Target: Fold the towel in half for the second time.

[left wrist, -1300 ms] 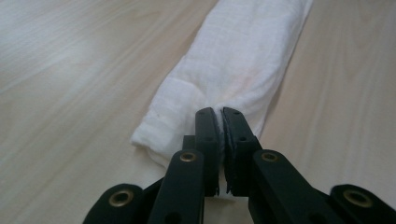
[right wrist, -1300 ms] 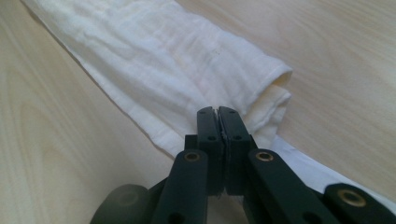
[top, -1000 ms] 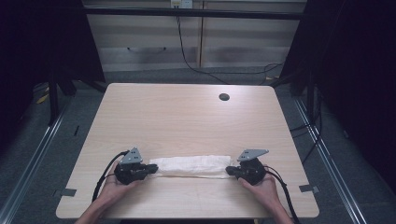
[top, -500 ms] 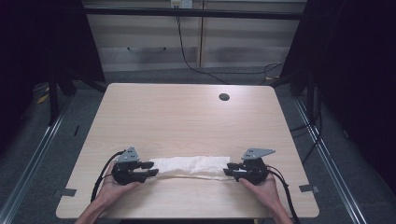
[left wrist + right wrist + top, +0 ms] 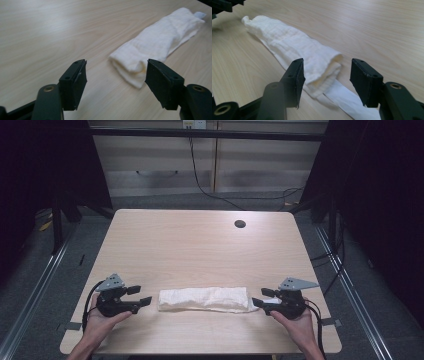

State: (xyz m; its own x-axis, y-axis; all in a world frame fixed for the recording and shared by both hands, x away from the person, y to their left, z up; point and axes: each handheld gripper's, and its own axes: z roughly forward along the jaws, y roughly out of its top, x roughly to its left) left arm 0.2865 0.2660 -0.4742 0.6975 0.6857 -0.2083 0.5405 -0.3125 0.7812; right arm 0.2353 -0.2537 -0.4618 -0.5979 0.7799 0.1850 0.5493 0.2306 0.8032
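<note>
A white cloth [image 5: 202, 298] lies folded into a long roll near the front of the wooden table [image 5: 200, 245]. My left gripper [image 5: 143, 295] stands open just off its left end, not touching it. In the left gripper view, the cloth [image 5: 155, 45] lies beyond the open gripper [image 5: 116, 72], toward its right jaw. My right gripper [image 5: 258, 296] is open at the cloth's right end. The right gripper view shows that end of the cloth [image 5: 294, 47] reaching between the jaws of the open gripper [image 5: 327, 75]. A flat white tag [image 5: 347, 100] trails toward the right jaw.
A small dark round hole [image 5: 240, 224] sits near the table's far edge, right of centre. The table's front edge runs just below both hands. Metal floor rails [image 5: 350, 290] flank the table, and a cabinet [image 5: 200, 165] with a hanging cable stands behind it.
Both grippers have drawn outward from the cloth's ends, the left one farther. The cloth lies where it was.
</note>
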